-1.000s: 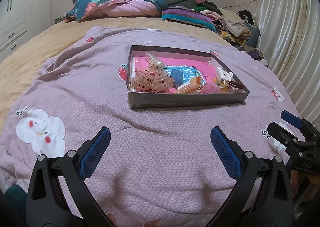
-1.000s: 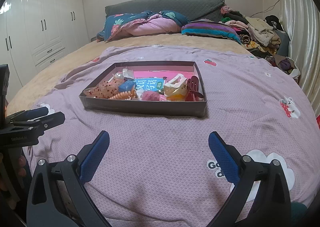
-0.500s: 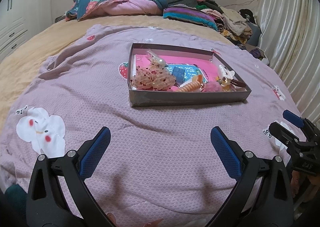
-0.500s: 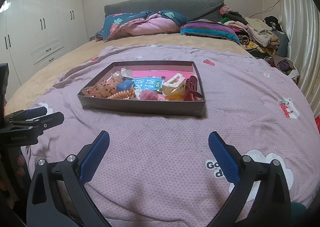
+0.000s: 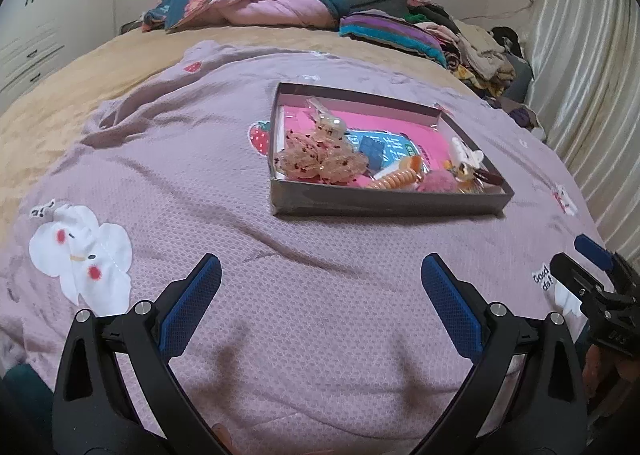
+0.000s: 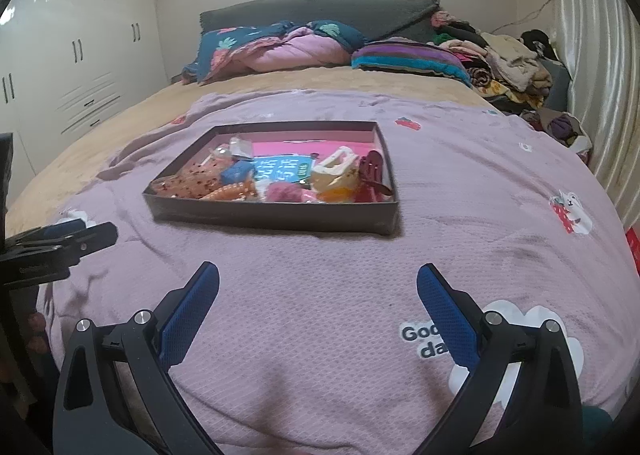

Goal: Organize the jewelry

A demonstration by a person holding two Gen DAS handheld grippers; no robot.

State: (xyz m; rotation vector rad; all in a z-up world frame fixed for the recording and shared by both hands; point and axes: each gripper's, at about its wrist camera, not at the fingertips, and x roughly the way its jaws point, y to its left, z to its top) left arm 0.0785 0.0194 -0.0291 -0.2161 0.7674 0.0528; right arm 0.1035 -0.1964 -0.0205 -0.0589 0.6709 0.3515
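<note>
Sitting jumbled in the box (image 5: 384,203) ahead of both wide-open, empty claws, left claw (image 5: 320,287) and right claw (image 6: 318,291), the hair clips (image 5: 320,163) could be sorted or still waiting, can't tell.

A shallow grey tray (image 6: 276,217) of hair clips and scrunchies sits at twelve o'clock on a lilac bedspread (image 6: 460,191), well apart from the right gripper (image 6: 318,275), whose blue-padded jaws stand wide over bare fabric. The left gripper (image 6: 60,241) juts in at nine o'clock; white wardrobes (image 6: 76,55) stand at ten o'clock.
</note>
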